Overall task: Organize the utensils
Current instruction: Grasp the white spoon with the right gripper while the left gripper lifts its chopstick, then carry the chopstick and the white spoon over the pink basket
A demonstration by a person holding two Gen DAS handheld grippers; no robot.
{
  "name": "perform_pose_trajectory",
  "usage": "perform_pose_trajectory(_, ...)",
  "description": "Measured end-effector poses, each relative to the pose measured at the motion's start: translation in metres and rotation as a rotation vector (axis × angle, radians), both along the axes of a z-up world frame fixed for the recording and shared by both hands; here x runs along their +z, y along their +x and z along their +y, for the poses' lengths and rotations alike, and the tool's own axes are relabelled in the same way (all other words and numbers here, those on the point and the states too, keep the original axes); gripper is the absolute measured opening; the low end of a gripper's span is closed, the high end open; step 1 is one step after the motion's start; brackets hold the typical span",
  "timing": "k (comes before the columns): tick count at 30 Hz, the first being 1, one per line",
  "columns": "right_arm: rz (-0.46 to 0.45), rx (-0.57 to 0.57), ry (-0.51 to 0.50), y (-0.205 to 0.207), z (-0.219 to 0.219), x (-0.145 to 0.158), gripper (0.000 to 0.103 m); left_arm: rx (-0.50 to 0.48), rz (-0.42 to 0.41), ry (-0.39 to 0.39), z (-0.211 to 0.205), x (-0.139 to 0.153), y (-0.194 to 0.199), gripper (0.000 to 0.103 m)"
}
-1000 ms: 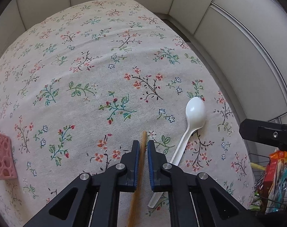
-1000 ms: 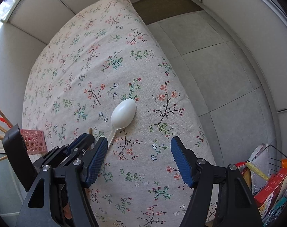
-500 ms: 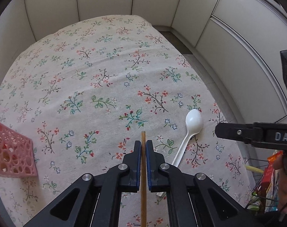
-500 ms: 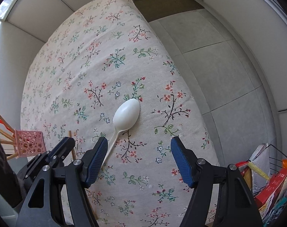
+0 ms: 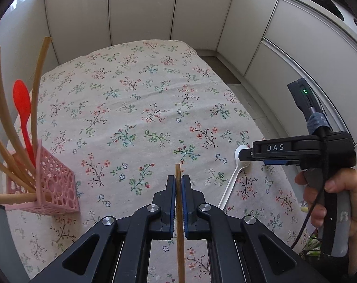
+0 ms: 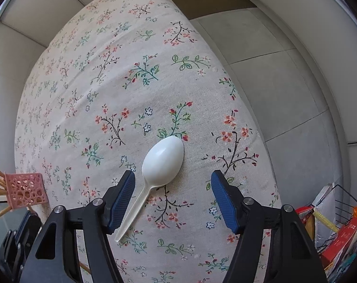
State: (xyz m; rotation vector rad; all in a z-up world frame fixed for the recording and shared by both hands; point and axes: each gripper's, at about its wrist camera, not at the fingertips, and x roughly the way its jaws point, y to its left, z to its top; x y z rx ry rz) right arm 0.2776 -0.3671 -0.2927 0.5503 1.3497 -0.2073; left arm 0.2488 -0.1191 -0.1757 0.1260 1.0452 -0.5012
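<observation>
Left wrist view: left hand-held gripper (image 5: 178, 186) clamped on thin wooden chopstick (image 5: 179, 226), lifted. Pink perforated plastic holder (image 5: 52, 188) already has several utensils. White plastic spoon (image 6: 163, 162) remains on counter (image 6: 121, 75) between right hand-held gripper's (image 6: 172, 195) spread-apart fingers.

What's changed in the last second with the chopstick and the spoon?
The left tongs closed on the chopstick and lifted it off the cloth. The right tongs moved in over the spoon, open. The spoon and holder stayed put.
</observation>
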Motion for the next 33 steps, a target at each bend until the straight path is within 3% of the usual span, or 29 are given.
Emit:
perform_pose_trajectory(9,0.0,-0.005,0.002,0.015,0.01,-0.004,0.055,0.013,0.005,-0.005,0.012,0.0,0.001,0.005)
perform_pose_trajectory(15,0.053,0.004,-0.093,0.022,0.024,-0.006,0.042,0.021,0.005,-0.003,0.015,0.001,0.0,0.005)
perform_pose_trajectory(21,0.045,0.003,-0.096,0.021,0.025,-0.006,0.041,0.029,-0.003,0.002,0.019,0.002,-0.002,0.005)
perform_pose_trajectory(26,0.011,-0.003,-0.047,0.01,0.016,0.0,0.041,0.041,-0.023,-0.008,0.026,0.007,-0.004,0.005)
perform_pose_trajectory(33,-0.104,0.014,-0.042,-0.007,0.017,0.037,0.041,0.045,-0.088,-0.024,0.034,0.026,-0.014,0.005)
